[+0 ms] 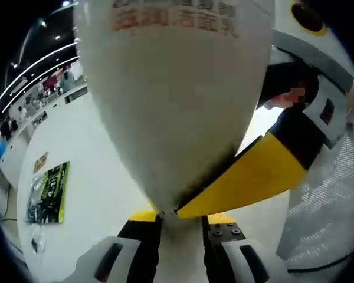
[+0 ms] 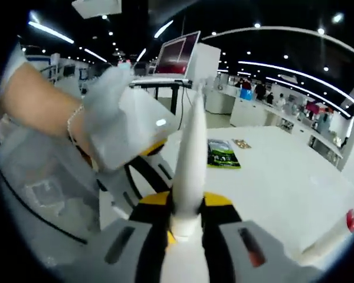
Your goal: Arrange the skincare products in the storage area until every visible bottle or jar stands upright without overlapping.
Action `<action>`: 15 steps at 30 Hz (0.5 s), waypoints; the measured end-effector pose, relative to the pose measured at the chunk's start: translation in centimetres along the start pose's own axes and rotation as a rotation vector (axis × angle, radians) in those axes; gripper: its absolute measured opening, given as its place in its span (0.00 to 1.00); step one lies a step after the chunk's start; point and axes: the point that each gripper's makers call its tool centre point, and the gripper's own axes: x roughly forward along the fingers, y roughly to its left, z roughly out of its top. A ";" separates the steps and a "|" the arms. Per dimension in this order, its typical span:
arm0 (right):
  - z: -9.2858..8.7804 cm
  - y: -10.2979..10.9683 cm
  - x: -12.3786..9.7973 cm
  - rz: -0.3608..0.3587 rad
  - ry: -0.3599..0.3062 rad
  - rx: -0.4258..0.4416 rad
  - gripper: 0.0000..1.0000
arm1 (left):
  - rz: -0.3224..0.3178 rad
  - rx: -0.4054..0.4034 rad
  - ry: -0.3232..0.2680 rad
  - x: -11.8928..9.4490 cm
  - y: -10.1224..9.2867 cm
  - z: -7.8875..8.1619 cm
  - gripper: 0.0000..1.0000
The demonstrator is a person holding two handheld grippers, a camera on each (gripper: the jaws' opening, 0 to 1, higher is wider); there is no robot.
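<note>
Big hall, strip lights on a dark ceiling, people far off. White table (image 2: 283, 177) under me, a green packet (image 2: 223, 154) lying flat on it, a laptop (image 2: 178, 54) on a stand beyond.

Both my claws are on the one white tube (image 1: 171, 100). In the left gripper view its broad face with red print looms right over my left claw (image 1: 182, 219); the narrow crimped end sits pinched between the jaws, nearly shut on it. My right claw's yellow jaw comes in from the right and touches the tube's lower edge. In the right gripper view I see the tube edge-on, a thin white blade rising from my right claw (image 2: 186, 213), whose jaws are closed close on its base. My gloved hand (image 2: 115, 118) on the other tool is at left.

Tube is off the table, held in air between the two claws.

Risks, as I judge: two grips on one soft end may twist or crease it; if one lets go carelessly, it swings or drops. The storage area I cannot make out.
</note>
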 end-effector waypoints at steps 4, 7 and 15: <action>-0.3 -0.7 -0.3 0.001 0.002 0.049 0.20 | -0.003 0.003 0.001 0.0 0.0 0.0 0.28; -0.3 -0.6 -0.3 0.016 -0.002 0.055 0.19 | -0.004 0.003 -0.005 -0.1 0.0 0.0 0.28; -0.6 -0.5 -0.5 0.081 -0.003 0.059 0.19 | -0.048 0.034 -0.015 0.0 -0.9 0.0 0.36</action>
